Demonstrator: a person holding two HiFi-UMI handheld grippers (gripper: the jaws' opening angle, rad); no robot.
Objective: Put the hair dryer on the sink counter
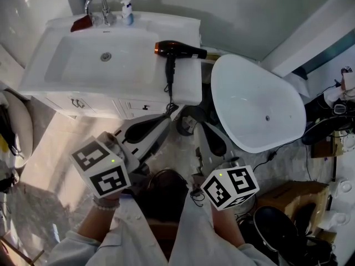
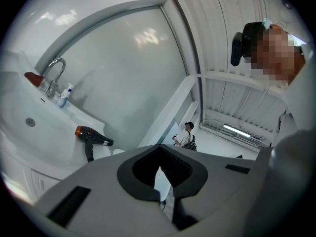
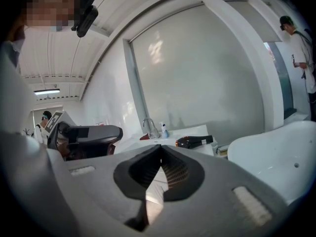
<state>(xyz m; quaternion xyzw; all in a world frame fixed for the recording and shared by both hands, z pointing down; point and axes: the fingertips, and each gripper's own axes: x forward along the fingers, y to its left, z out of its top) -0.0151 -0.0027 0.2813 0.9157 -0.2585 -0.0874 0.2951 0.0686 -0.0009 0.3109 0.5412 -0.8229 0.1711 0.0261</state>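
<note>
A black hair dryer with an orange back end [image 1: 178, 50] lies on the white sink counter [image 1: 186, 85], right of the basin, with its handle pointing toward me. It also shows in the left gripper view [image 2: 92, 136] and the right gripper view [image 3: 195, 141]. My left gripper [image 1: 165, 121] is held level in front of the cabinet, short of the counter, shut and empty. My right gripper [image 1: 203, 128] hangs beside it, also shut with nothing in it. From their own cameras, the left gripper [image 2: 160, 151] and right gripper [image 3: 160, 148] each show closed jaws with nothing between them.
A faucet [image 1: 97, 4], a small pump bottle [image 1: 127, 10] and a red item [image 1: 82, 23] stand at the back of the sink. A white bathtub [image 1: 260, 107] sits to the right. A cardboard box [image 1: 297, 195] and cables lie at lower right. A person [image 2: 186, 135] stands far off.
</note>
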